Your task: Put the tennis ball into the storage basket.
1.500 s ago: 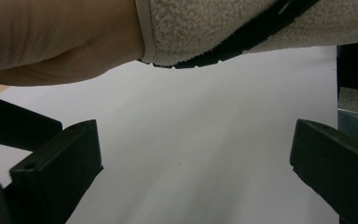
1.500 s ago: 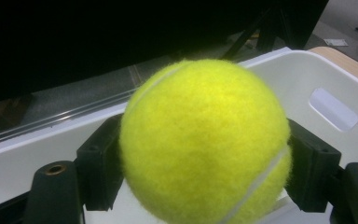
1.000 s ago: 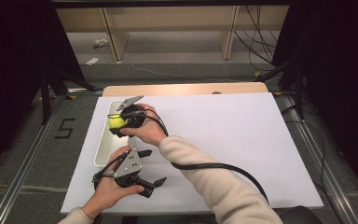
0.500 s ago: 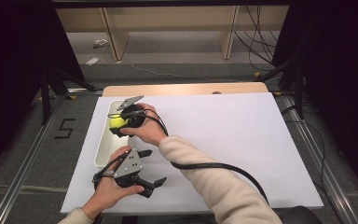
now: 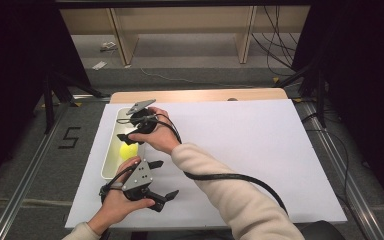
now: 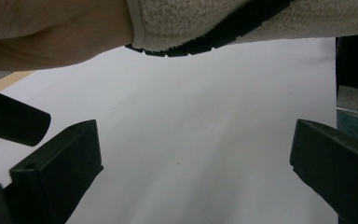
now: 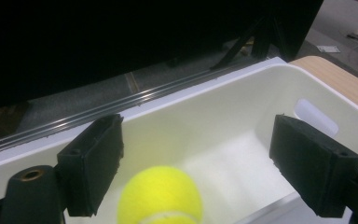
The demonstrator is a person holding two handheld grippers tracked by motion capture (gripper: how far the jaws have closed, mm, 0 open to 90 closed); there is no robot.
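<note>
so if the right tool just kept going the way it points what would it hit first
Probably the yellow ball, low between the open right tool jaws, then the white bin wall; depth is unclear.

White sheet (image 5: pixel 260 150) over wooden tabletop (image 5: pixel 200 95), floor marking "5" (image 5: pixel 69 137), cables on floor (image 5: pixel 275 47)

The person wears a cream fleece sleeve (image 5: pixel 230 192) on the right arm, nubbly in texture with a smooth hem at the wrist. The left gripper (image 5: pixel 161 181) is black, with blunt, block-shaped jaws and a grey three-cornered plate (image 5: pixel 139 177) on top marked with small dark dots. The right gripper (image 5: pixel 128 139) is black too, topped by a matching grey plate (image 5: pixel 139 106); its flat rectangular jaw pads each carry a small screw hole. A thick black cable (image 5: pixel 230 178) trails back from it along the sleeve.
</note>
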